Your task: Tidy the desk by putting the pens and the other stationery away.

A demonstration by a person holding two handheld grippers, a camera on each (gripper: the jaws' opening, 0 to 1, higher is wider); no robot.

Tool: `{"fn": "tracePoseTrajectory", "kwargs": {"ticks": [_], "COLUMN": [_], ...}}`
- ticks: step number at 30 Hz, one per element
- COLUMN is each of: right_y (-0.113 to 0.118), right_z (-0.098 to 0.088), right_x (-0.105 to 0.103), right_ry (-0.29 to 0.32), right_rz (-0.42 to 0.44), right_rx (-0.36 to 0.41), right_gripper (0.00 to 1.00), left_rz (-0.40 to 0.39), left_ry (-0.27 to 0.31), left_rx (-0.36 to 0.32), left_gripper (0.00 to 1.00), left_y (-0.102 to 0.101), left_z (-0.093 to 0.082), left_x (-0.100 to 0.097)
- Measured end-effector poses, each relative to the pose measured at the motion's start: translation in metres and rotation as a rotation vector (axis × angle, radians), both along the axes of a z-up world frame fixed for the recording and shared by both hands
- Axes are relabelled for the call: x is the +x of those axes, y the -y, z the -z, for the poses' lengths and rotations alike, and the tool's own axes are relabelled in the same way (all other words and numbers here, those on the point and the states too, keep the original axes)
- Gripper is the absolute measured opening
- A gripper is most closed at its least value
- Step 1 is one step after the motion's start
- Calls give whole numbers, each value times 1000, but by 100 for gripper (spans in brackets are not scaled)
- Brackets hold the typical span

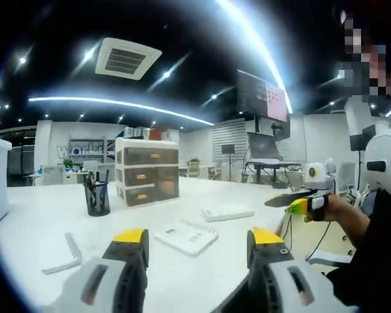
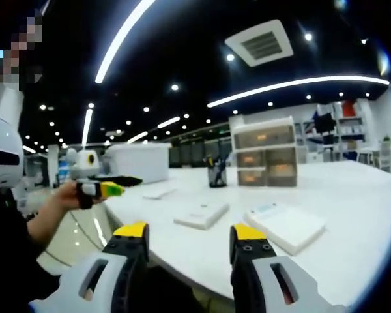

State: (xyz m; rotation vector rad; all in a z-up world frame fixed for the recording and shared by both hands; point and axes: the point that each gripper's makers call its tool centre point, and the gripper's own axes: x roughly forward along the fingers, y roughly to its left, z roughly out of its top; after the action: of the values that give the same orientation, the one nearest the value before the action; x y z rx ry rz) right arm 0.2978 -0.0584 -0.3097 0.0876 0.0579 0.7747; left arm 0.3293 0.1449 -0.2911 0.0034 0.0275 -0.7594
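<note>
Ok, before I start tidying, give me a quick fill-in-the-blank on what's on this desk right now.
1. The drawer unit on the white desk has ____ drawers stacked one above another.
2. The pens stand in a black mesh ____ beside the drawer unit.
3. In the left gripper view, the spiral notebook lies ____ on the desk, ahead of the left gripper.
4. The jaws of the right gripper stand ____, holding nothing.

Missing words: three; cup; flat; open

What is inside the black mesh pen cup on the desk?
Dark pens stand upright in the pen cup, their tops poking above its rim; it sits beside the drawer unit. Their number is too small to tell, and the mesh hides anything lower down.
</note>
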Motion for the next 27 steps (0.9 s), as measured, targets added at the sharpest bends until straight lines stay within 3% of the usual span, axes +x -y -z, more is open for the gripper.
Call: {"fn": "tracePoseTrajectory", "kwargs": {"ticks": [3,7,15,27], "right_y": [-1,-4,-3,11], "right_z": [0,0,-2,-14], "right_x": [1,4,8,29], "right_ry": [1,0,6,93], "right_rz": [2,1,7,63], "right_rx": [-7,-13,-54,-259], "right_gripper": [47,47,47,47], "left_rz": [6,-8,-16,-37], "left_ry": [-27,-14,-16,-38], "left_rx": [-25,5,2,-18], "left_gripper": [60,61,64,66], "left_y": [-3,-7,-14,-26], "left_z": [1,1,8,21], "left_x": [-10,-16,-21,-27]}}
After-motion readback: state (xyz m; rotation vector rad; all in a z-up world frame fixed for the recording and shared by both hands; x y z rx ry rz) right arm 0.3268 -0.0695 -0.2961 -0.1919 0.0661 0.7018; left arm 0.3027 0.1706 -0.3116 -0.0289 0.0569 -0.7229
